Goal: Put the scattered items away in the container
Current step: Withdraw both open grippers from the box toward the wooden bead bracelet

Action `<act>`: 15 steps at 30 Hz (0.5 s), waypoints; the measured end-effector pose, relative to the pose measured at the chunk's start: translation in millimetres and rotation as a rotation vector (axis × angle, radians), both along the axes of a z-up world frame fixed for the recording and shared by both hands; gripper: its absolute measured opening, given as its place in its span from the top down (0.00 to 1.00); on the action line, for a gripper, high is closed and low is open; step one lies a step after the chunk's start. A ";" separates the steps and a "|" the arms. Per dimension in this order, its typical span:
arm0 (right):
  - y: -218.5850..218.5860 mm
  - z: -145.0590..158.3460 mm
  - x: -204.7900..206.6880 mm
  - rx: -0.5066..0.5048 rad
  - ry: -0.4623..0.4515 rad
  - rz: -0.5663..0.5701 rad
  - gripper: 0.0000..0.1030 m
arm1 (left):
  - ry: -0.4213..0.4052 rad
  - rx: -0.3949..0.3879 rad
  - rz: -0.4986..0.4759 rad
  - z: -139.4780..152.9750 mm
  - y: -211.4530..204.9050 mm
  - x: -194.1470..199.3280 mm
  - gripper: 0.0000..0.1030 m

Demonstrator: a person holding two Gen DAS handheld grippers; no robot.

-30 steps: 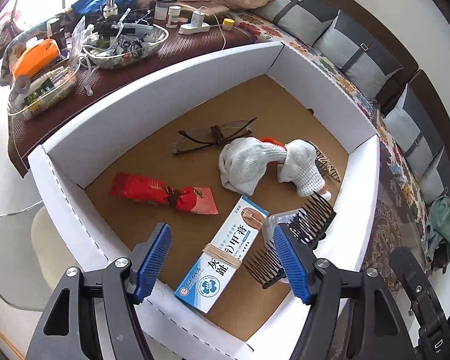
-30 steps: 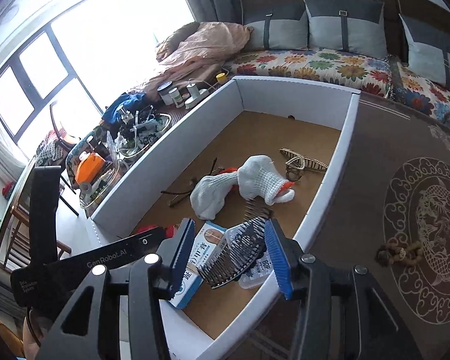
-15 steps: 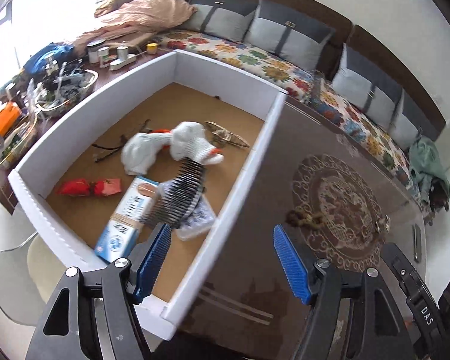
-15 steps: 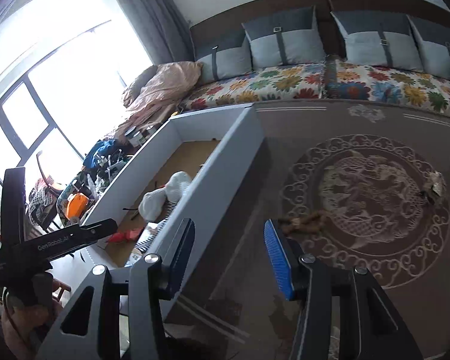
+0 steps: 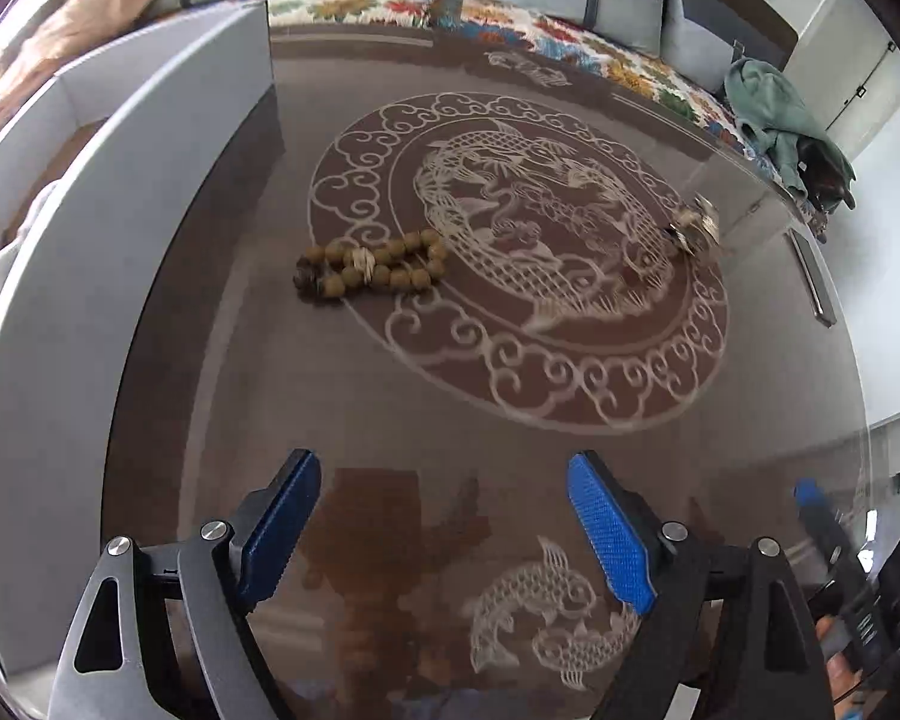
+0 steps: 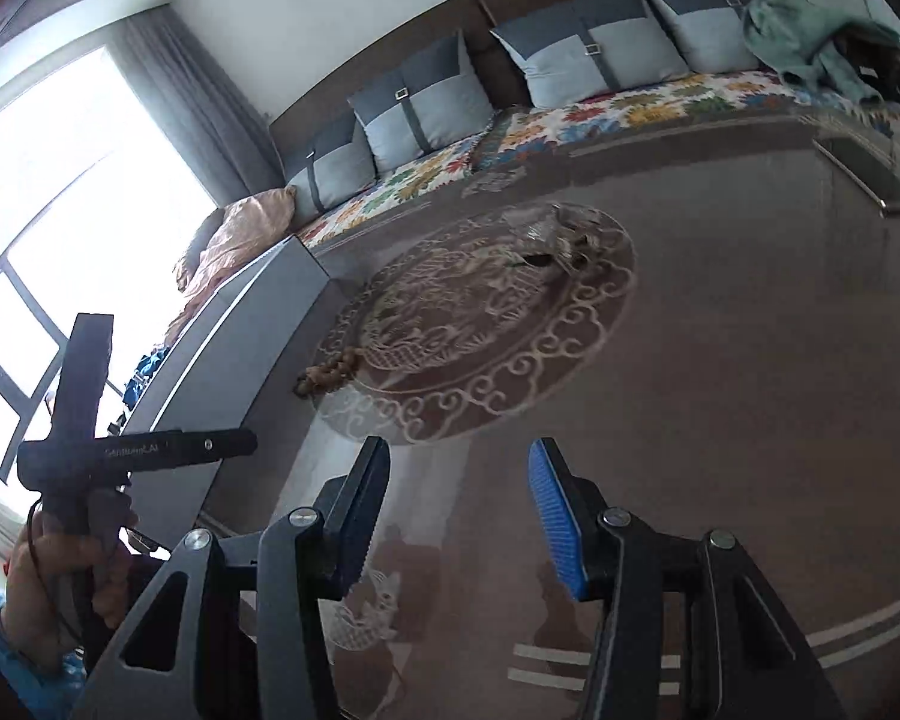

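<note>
A: What is seen only from the right wrist?
B: The left hand (image 6: 60, 564) gripping its handle.

A: And the tongs?
B: Left gripper (image 5: 444, 531) and right gripper (image 6: 459, 507) are spread wide, nothing held.

A: The brown wooden bead string (image 5: 369, 264)?
B: Laid on the glossy patterned brown table (image 5: 570, 360) beside the white cardboard box (image 5: 90, 240), long axis left-right in the left view.

Faint pale lettering runs along the black bar of the left tongs (image 6: 135, 450), at the left in the right-wrist view; it is too blurred to read. No other text is legible.
</note>
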State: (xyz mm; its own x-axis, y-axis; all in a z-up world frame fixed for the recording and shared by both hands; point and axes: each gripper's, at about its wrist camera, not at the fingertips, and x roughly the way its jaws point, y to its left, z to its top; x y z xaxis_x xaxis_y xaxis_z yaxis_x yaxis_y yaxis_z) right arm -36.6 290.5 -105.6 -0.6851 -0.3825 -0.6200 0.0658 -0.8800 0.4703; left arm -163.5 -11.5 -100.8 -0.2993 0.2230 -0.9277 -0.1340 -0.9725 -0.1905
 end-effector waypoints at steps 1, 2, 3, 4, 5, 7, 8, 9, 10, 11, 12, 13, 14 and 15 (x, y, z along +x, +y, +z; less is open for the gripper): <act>5.1 -6.3 2.8 -0.008 -0.011 -0.007 0.52 | -0.030 0.014 -0.003 -2.0 -3.2 -15.0 0.18; 7.8 -10.5 2.5 -0.020 -0.023 -0.006 0.52 | -0.058 0.026 -0.005 -4.0 -6.1 -30.2 0.18; 8.7 -12.1 -0.7 -0.034 -0.031 0.001 0.52 | -0.082 0.026 -0.001 -6.6 -7.2 -46.1 0.18; 9.1 -12.7 -4.8 -0.047 -0.035 0.010 0.52 | -0.106 0.026 0.002 -9.1 -8.4 -62.1 0.18; 7.8 -11.4 -9.1 -0.052 -0.029 0.020 0.52 | -0.132 0.028 0.005 -12.3 -9.3 -77.4 0.18; 0.7 -6.3 -15.3 -0.035 0.001 0.049 0.52 | -0.209 0.064 0.010 -27.2 -7.7 -99.7 0.18; -3.7 -4.3 -17.8 -0.021 0.011 0.066 0.52 | -0.247 0.082 0.013 -34.5 -6.9 -110.4 0.18; -7.9 -3.7 -19.9 -0.008 0.015 0.082 0.52 | -0.274 0.095 0.021 -40.4 -6.2 -117.4 0.18; -11.8 -3.9 -20.9 0.001 0.015 0.099 0.52 | -0.269 0.079 0.028 -43.2 -4.6 -123.0 0.15; -15.2 -4.5 -21.8 0.003 0.013 0.114 0.52 | -0.266 0.065 0.035 -46.1 -3.1 -128.1 0.15; -18.3 -5.1 -22.1 0.002 0.010 0.130 0.52 | -0.268 0.061 0.035 -48.7 -2.0 -130.4 0.15; -20.6 -5.4 -21.9 0.001 0.007 0.143 0.52 | -0.272 0.059 0.036 -51.8 -1.0 -132.4 0.14; -22.4 -5.5 -21.0 0.002 0.004 0.153 0.52 | -0.292 0.069 0.039 -57.1 -0.7 -131.9 0.14; -24.0 -5.3 -20.7 0.005 0.002 0.159 0.52 | -0.296 0.063 0.027 -60.1 1.6 -130.3 0.09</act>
